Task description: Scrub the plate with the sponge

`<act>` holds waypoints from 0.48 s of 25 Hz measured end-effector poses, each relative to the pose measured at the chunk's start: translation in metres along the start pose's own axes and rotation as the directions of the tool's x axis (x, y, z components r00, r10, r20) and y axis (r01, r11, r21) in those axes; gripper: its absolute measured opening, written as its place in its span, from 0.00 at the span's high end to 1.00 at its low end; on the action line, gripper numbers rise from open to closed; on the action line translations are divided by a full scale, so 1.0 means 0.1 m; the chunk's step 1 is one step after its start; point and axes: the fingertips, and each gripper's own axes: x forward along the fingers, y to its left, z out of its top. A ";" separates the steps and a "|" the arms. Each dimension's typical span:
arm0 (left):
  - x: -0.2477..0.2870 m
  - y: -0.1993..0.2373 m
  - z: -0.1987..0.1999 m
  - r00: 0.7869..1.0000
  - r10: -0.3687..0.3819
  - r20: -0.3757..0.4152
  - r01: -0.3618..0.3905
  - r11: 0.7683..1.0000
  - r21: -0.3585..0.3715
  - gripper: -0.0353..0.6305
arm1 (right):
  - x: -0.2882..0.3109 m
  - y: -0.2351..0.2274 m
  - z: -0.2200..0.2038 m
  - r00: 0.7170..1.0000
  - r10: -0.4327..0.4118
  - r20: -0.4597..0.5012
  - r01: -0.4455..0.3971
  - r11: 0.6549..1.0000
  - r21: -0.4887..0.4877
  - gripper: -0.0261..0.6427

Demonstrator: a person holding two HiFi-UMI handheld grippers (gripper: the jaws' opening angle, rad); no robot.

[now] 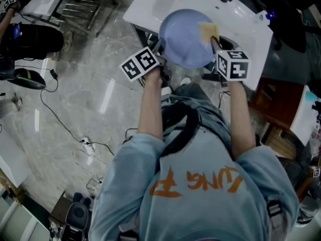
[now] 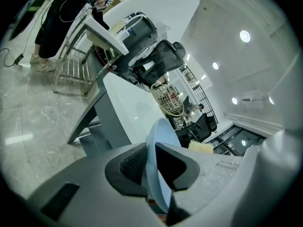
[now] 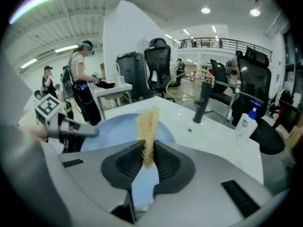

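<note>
Plate (image 1: 183, 41), pale blue, is held over the white washbasin (image 1: 246, 29) between the two grippers, its near-left rim caught edge-on in the left gripper (image 2: 150, 162), whose jaws stand narrowly apart and press on the rim from both sides. The right gripper (image 3: 147, 161) is clamped on the yellow sponge (image 3: 148, 126), which sticks up from nearly closed jaws and lies over the plate's right part in the head view. Both bare forearms reach forward side by side from the torso, the left arm (image 1: 150, 109) straight, the right arm (image 1: 241, 119) angled slightly inward.
</note>
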 end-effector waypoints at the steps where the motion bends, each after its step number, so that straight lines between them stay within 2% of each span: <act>1: -0.01 0.01 0.01 1.000 0.002 0.005 -0.002 1.000 -0.001 0.87 | -0.02 0.16 0.13 0.997 0.064 0.043 -0.064 0.998 -0.003 0.88; 3: -0.03 0.02 0.03 1.000 0.006 0.014 -0.006 1.000 -0.005 0.87 | -0.06 0.55 0.31 0.970 0.230 0.084 -0.229 0.973 -0.025 0.88; 6: -0.06 0.06 0.05 1.000 0.014 0.026 -0.013 1.000 -0.012 0.87 | -0.09 1.18 0.31 0.886 0.462 0.051 -0.457 0.886 -0.076 0.88; 8: -0.08 0.08 0.06 0.999 0.018 0.033 -0.017 1.000 -0.015 0.87 | -0.06 1.41 0.15 0.853 0.522 -0.021 -0.521 0.847 -0.102 0.88; 10: -0.08 0.09 0.06 0.999 0.021 0.038 -0.020 1.000 -0.017 0.87 | -0.01 1.48 -0.04 0.843 0.529 -0.095 -0.537 0.838 -0.102 0.88; 12: -0.09 0.10 0.06 0.999 0.026 0.042 -0.025 0.999 -0.022 0.87 | 0.02 1.48 -0.18 0.835 0.532 -0.138 -0.543 0.838 -0.059 0.88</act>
